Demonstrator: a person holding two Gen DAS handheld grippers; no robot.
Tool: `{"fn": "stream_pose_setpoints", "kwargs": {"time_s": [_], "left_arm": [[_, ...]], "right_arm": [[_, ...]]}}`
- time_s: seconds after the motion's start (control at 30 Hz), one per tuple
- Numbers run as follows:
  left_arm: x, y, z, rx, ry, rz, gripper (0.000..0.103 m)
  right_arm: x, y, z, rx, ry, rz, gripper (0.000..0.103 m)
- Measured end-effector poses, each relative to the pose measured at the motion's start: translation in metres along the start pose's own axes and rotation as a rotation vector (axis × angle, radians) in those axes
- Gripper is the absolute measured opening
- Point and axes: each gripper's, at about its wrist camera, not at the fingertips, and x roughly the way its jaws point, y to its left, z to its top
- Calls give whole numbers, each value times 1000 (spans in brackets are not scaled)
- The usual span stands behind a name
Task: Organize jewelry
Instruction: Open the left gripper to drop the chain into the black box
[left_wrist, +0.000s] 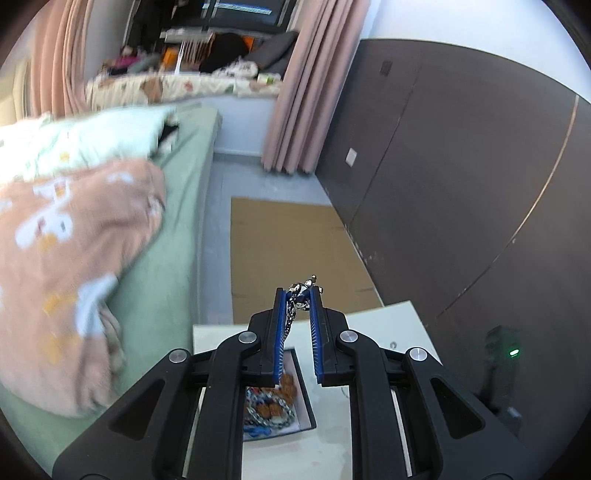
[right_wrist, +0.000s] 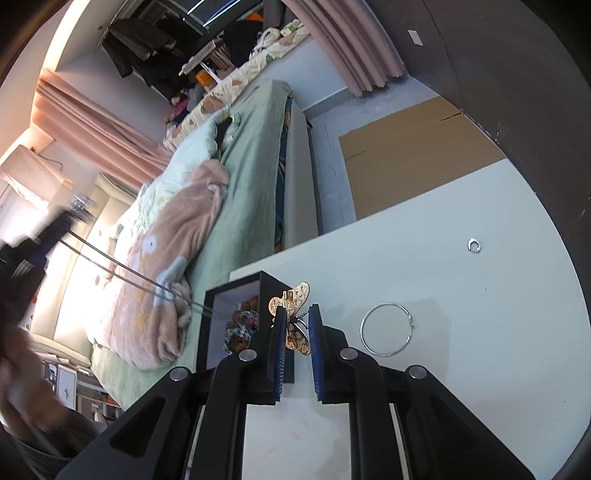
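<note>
Pinching a silver chain necklace (left_wrist: 295, 302) at the very tips of its blue-padded fingers, the left gripper (left_wrist: 298, 295) has its jaws nearly together on the links, with the loose length of chain hanging down between the pads. Directly beneath those fingers sits the black open-topped jewelry box (left_wrist: 304, 398), already holding a tangle of beads and chains, so the drop point lies straight below and slightly toward the camera; I judge that the chain needs only lowering, its long axis hanging vertically into the opening. The right gripper (right_wrist: 297, 321) is clamped on a gold filigree butterfly brooch (right_wrist: 291, 314), which stands on edge between its pads with one wing poking above the fingertips. From that view the box (right_wrist: 273, 291) lies just to the left of the jaws, touching distance in appearance, so both hands are near it. Still out on the white tabletop (right_wrist: 480, 332) are a large thin silver hoop (right_wrist: 386, 328) and, farther off, a small open silver ring (right_wrist: 474, 245).
</note>
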Motion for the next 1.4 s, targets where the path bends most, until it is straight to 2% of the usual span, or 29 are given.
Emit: {"fn": "stream_pose_setpoints", "kwargs": {"time_s": [0.23,0.33,0.4,0.47,0.7,0.83,0.9,0.93,0.97,1.0,1.07,1.17,1.4], "left_arm": [[45,28,-43,-103,99,-48,14],[63,44,-60,-146,141,-49,35],[64,53,-63,-181,147,-55,36],[62,58,-61,-186,139,-54,45],[44,86,-47,-210,92,-63,63],[35,100,-44,-227,71,-55,80],[32,104,-43,-234,63,-55,88],[31,106,-42,-237,61,-56,91],[30,107,-43,-238,60,-57,92],[30,107,-43,-238,62,-59,93],[33,107,-44,-235,69,-61,94],[34,104,-45,-228,78,-65,95],[36,80,-52,-172,96,-62,97]], "right_arm": [[3,8,-1,-18,-9,28,12],[8,13,-1,-22,-8,46,13],[12,17,-3,-26,-7,54,12],[17,22,-4,-34,-1,65,13],[40,45,-6,-73,17,82,13],[55,61,-10,-93,31,103,13],[62,70,-10,-111,24,110,18],[63,72,-12,-120,27,111,30],[66,73,-12,-120,32,109,70],[65,72,-13,-111,10,93,82],[62,69,-14,-111,-9,58,80],[50,63,-11,-101,-19,50,78],[17,36,-6,-80,-40,-29,89]]}}
